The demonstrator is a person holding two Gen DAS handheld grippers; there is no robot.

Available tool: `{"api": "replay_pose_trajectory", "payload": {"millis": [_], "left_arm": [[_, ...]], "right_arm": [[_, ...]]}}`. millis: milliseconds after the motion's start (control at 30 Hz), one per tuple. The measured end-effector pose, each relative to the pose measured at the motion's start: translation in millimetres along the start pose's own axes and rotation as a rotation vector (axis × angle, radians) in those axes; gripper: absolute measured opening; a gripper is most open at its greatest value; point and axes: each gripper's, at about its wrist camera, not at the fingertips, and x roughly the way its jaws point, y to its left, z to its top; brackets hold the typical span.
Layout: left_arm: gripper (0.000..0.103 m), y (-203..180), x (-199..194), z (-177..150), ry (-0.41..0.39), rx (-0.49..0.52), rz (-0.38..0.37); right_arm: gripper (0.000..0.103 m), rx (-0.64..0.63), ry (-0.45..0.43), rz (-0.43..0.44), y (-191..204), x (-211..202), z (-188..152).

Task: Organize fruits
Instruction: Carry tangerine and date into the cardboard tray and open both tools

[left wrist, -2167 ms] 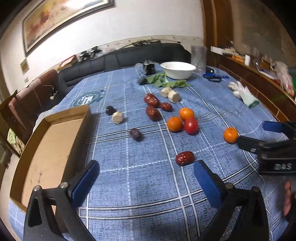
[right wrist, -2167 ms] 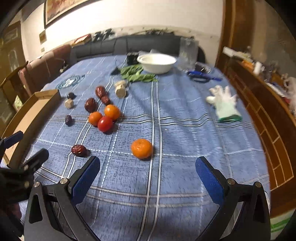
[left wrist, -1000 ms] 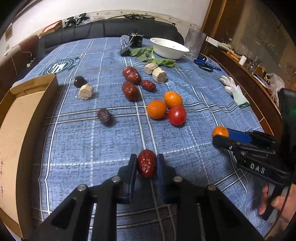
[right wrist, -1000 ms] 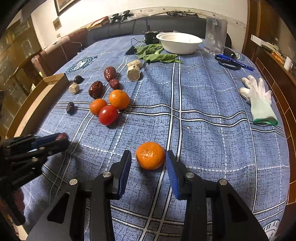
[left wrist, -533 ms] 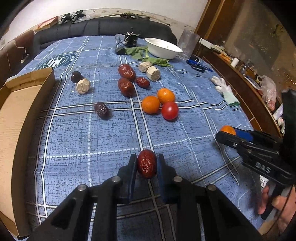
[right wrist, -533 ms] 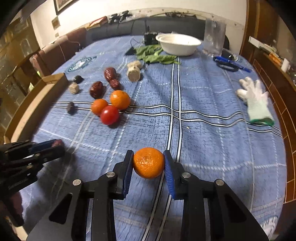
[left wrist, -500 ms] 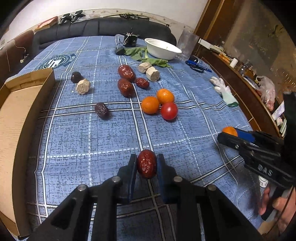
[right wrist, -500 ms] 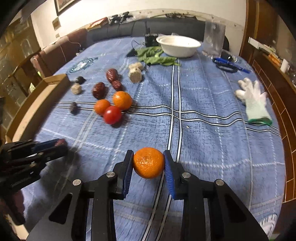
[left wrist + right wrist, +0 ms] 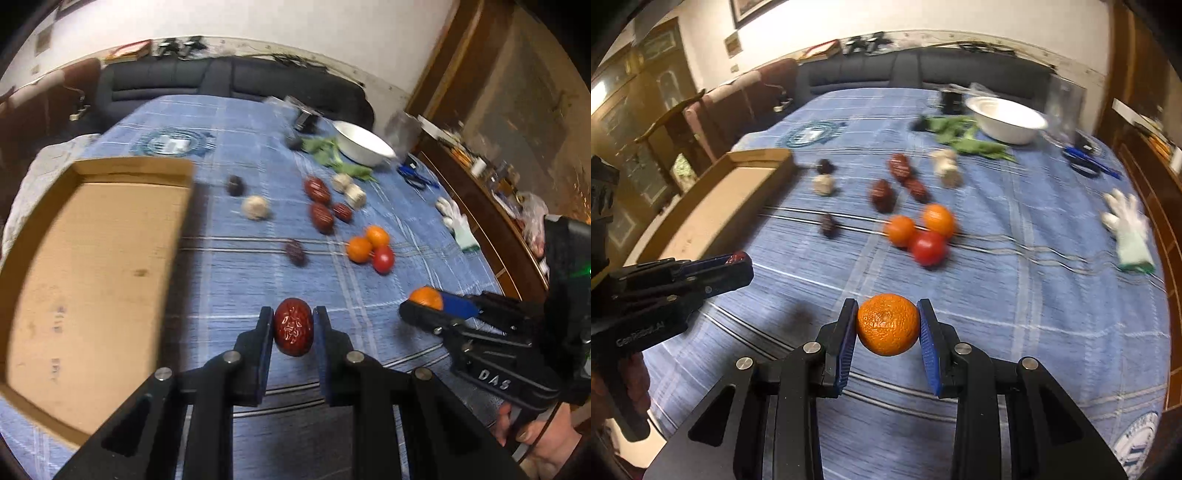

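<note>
My left gripper (image 9: 293, 326) is shut on a red date (image 9: 293, 327) and holds it above the blue cloth, just right of the empty cardboard tray (image 9: 92, 258). My right gripper (image 9: 888, 325) is shut on an orange tangerine (image 9: 888, 324), also lifted; it shows in the left wrist view (image 9: 426, 297). On the cloth lie two tangerines (image 9: 919, 223), a tomato (image 9: 929, 248), several red dates (image 9: 899, 166) and dark dates (image 9: 828, 225).
A white bowl (image 9: 1006, 118) and green leaves (image 9: 964, 138) stand at the far side. A white glove (image 9: 1130, 225) lies at the right. Pale round chunks (image 9: 947, 170) lie among the dates. A wooden sideboard (image 9: 491, 206) runs along the right.
Both grippers have lifted with their fruit and swung left. The cardboard tray is now much nearer to the left gripper.
</note>
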Motion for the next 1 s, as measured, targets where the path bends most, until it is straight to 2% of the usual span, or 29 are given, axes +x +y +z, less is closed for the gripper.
{"api": "replay_pose_trajectory", "payload": {"millis": [367,567,700,800,1000], "left_arm": [[0.024,99.5,-37.8,0.6,-0.039,-0.125,0.123],[0.024,146.7,-37.9,-5.9,-0.023,-0.157,0.198],[0.024,174.2,-32.0,-10.6,0.005,-0.19,0.227],[0.023,188.7,-27.7,-14.9,0.025,-0.21,0.235],[0.024,198.9,-22.8,-19.5,0.035,-0.197,0.265]], "right_arm": [[0.031,-0.104,0.051,0.174,108.4,36.7,35.9],[0.031,-0.171,0.061,0.25,168.4,53.6,54.2],[0.031,-0.229,0.09,0.286,206.7,69.7,53.8],[0.031,-0.267,0.129,0.304,229.3,86.5,48.7],[0.031,-0.289,0.17,0.299,240.0,107.9,40.8]]}}
